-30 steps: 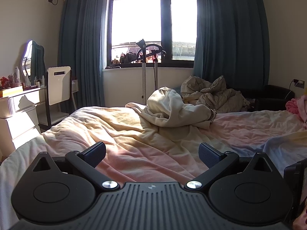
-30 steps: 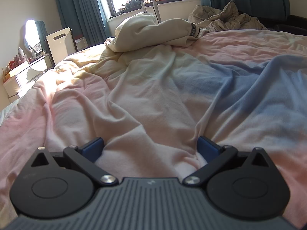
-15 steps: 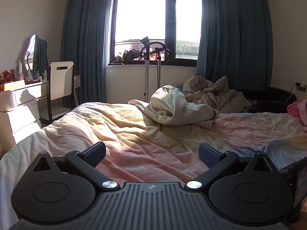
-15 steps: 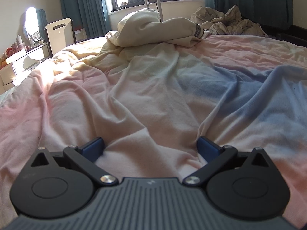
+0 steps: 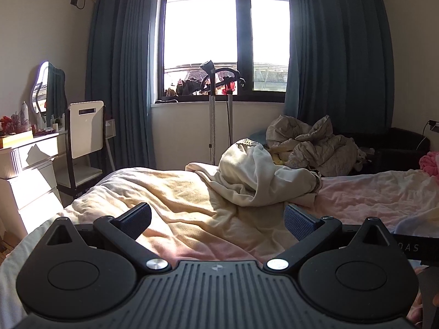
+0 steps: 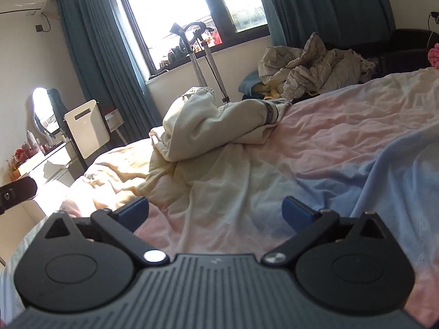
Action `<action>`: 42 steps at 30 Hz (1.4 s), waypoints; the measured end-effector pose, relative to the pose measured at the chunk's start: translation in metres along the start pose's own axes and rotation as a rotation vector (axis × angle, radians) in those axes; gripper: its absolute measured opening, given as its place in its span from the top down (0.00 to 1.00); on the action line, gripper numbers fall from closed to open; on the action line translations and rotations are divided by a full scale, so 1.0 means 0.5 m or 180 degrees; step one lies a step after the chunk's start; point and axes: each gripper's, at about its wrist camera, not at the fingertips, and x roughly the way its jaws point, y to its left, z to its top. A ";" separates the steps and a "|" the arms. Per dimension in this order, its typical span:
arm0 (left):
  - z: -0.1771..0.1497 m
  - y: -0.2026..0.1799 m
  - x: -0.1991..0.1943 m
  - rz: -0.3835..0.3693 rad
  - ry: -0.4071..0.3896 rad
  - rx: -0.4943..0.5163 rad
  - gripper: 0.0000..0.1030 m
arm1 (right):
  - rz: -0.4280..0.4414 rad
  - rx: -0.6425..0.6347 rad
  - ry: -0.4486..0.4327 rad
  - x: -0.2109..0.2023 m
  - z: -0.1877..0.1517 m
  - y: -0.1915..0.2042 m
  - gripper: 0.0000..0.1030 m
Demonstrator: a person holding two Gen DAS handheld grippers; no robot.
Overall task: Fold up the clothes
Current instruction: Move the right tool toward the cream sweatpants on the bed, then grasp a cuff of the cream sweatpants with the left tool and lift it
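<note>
A cream garment (image 5: 258, 181) lies crumpled in a heap at the far side of the bed, also in the right wrist view (image 6: 219, 126). The bed is covered by a wrinkled sheet (image 5: 192, 205) in pale yellow, pink and blue (image 6: 343, 159). My left gripper (image 5: 216, 219) is open and empty, held above the sheet, well short of the garment. My right gripper (image 6: 215, 211) is open and empty, raised above the sheet, also short of the garment.
A grey crumpled duvet (image 5: 315, 142) lies beyond the bed by the window. A garment steamer stand (image 5: 216, 104) stands at the window. A white dresser (image 5: 24, 170) with a mirror and a white chair (image 5: 85, 134) stand left. A pink item (image 5: 429, 161) lies far right.
Both grippers have lifted and tilted up: the right one rose off the sheet it was pressed into, and more of the room shows. Both stayed open.
</note>
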 end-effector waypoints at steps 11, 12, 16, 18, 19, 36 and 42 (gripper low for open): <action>0.091 -0.129 0.412 -0.0194 0.0153 0.0469 0.00 | -0.0040 0.0141 -0.0541 0.036 0.047 -0.074 0.00; 0.095 -0.139 0.448 -0.0220 0.0180 0.0479 0.00 | -0.0099 0.0128 -0.0583 0.045 0.051 -0.077 0.00; 0.111 -0.199 0.625 -0.0086 0.0364 0.0549 0.00 | -0.0252 0.0171 -0.0669 0.079 0.063 -0.096 0.00; 0.119 -0.231 0.711 0.0064 0.0499 0.0573 0.01 | -0.0276 0.0304 -0.0637 0.095 0.063 -0.120 0.00; 0.123 -0.245 0.750 0.0128 0.0563 0.0606 0.01 | -0.0281 0.0348 -0.0604 0.102 0.062 -0.129 0.00; 0.194 -0.214 0.742 0.0164 0.0483 0.0364 0.77 | -0.0280 0.0384 -0.0368 0.191 0.020 -0.184 0.00; 0.266 -0.176 0.454 -0.0410 0.0110 0.0296 0.77 | -0.0196 0.0294 -0.0623 0.109 0.039 -0.175 0.00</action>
